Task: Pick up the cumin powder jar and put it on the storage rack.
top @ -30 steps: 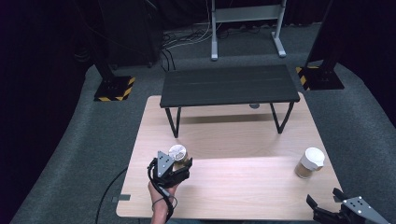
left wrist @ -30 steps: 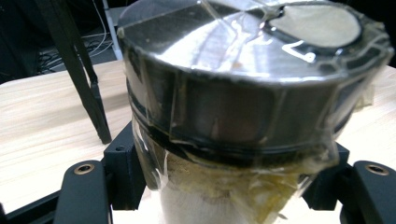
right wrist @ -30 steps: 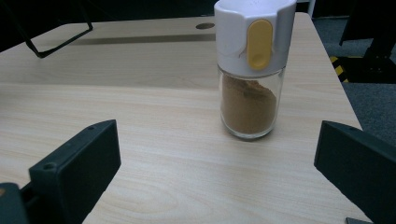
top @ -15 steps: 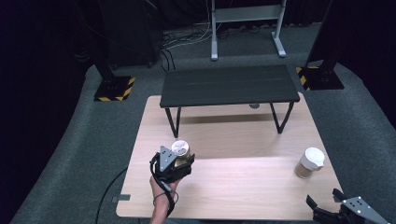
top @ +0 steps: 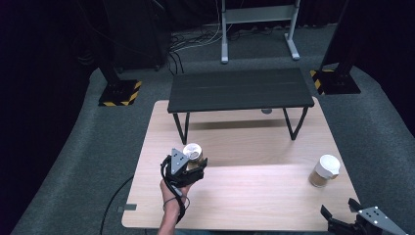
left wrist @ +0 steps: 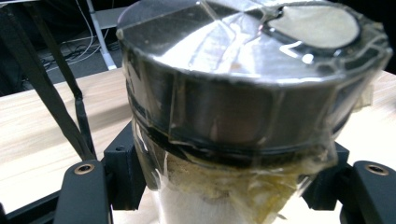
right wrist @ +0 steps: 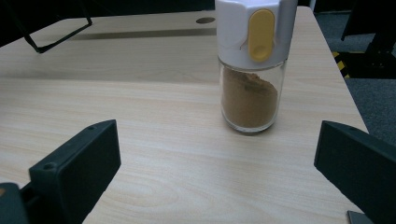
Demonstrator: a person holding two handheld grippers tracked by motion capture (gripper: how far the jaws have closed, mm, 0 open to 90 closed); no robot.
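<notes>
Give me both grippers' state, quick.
Left gripper: shut on the tape-wrapped metal-capped jar.
Right gripper: open, holding nothing; the spice jar stands ahead of it, untouched.

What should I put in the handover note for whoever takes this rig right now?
Left gripper: shut on the taped jar, which has a shiny lid wrapped in clear tape; it is at the table's left-middle, in front of the black bench.
Right gripper: open, holding nothing, at the near right corner, pointed at the spice jar.
Spice jar: upright on the table at the right, white and yellow cap on, brown powder inside, ahead of the open jaws and untouched.
Done: taped jar gripped.
Left: probably close in on the spice jar with the right gripper and grasp it.
</notes>
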